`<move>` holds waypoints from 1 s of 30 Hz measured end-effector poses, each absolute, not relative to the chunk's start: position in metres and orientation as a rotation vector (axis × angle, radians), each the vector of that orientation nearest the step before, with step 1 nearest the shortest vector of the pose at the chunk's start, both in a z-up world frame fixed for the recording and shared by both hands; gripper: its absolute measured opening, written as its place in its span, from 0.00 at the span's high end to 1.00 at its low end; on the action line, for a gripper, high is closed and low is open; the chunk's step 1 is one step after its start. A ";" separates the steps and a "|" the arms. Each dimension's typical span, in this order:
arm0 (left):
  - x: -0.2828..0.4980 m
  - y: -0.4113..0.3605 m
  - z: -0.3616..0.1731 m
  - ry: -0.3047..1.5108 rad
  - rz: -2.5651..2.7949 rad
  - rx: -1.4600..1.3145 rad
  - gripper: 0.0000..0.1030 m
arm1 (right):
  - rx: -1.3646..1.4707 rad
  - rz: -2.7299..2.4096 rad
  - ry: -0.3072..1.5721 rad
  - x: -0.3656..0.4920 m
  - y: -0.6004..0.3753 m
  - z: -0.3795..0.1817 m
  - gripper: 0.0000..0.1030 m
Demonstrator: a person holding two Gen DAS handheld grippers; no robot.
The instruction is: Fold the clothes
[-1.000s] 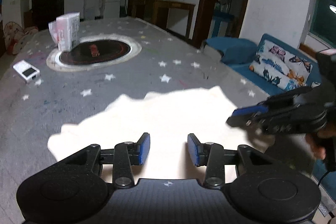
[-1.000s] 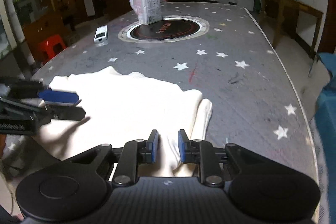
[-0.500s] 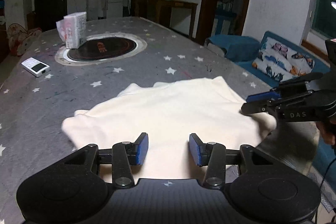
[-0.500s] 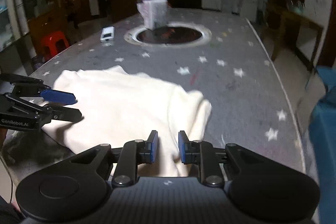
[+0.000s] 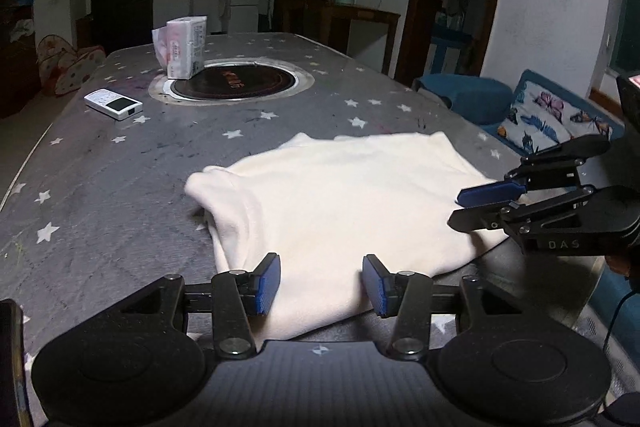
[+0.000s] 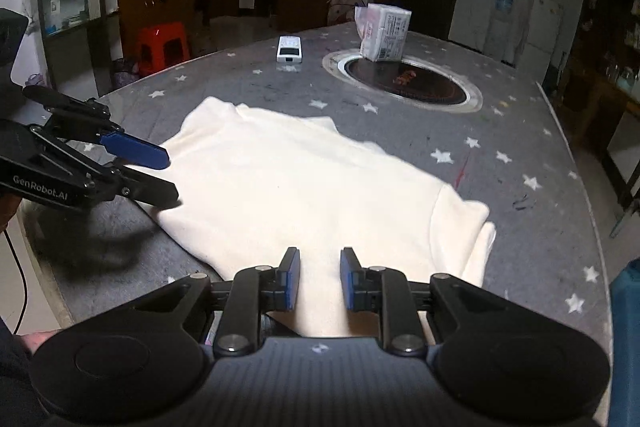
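A cream shirt (image 5: 340,195) lies flat on the grey star-patterned table (image 5: 120,187), one sleeve folded in at its right side (image 6: 472,235). My left gripper (image 5: 320,283) hovers over the shirt's near hem with its jaws apart; cloth shows below the gap and the pads press on nothing. The right wrist view shows the left gripper (image 6: 166,175) from the side, at the shirt's (image 6: 300,187) left edge. My right gripper (image 6: 320,279) stands over the near hem with a narrow gap, clear of the cloth. In the left wrist view the right gripper (image 5: 456,209) is at the shirt's right edge.
A tissue pack (image 5: 184,47) stands by the round dark inset (image 5: 232,85) at the far end. A white remote (image 5: 113,103) lies left of it. A red stool (image 6: 162,43) is beyond the table. A blue sofa with a butterfly cushion (image 5: 552,119) sits right.
Both grippers have slid along the shirt's near side. The left jaws stand a little wider. The right wrist view has rolled, so the table now slants.
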State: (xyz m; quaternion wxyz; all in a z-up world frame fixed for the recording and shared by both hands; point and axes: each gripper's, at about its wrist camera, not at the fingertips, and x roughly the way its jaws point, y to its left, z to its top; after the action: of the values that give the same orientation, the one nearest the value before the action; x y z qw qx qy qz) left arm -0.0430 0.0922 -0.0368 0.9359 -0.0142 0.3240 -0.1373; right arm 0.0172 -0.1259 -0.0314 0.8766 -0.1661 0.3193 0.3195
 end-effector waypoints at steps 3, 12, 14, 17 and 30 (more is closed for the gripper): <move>-0.048 0.097 -0.036 0.651 -0.266 -0.042 0.49 | -0.340 0.697 0.641 0.013 -0.121 -0.024 0.81; -0.035 0.111 -0.027 0.661 -0.278 -0.105 0.49 | -0.349 0.792 0.682 0.014 -0.103 -0.029 0.80; -0.024 0.112 -0.021 0.649 -0.286 -0.116 0.49 | -0.312 0.782 0.680 0.021 -0.108 -0.023 0.76; -0.001 0.112 -0.021 0.647 -0.280 -0.142 0.49 | -0.280 0.725 0.673 0.043 -0.115 -0.017 0.75; 0.028 0.123 -0.042 0.710 -0.236 -0.161 0.49 | -0.098 0.491 0.751 0.123 -0.157 -0.039 0.75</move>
State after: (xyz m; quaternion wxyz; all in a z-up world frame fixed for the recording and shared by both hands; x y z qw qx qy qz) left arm 0.0280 0.1227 -0.0419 0.9276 -0.0784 0.3466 -0.1152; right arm 0.1230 -0.1567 -0.0395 0.8999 -0.0472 0.3631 0.2371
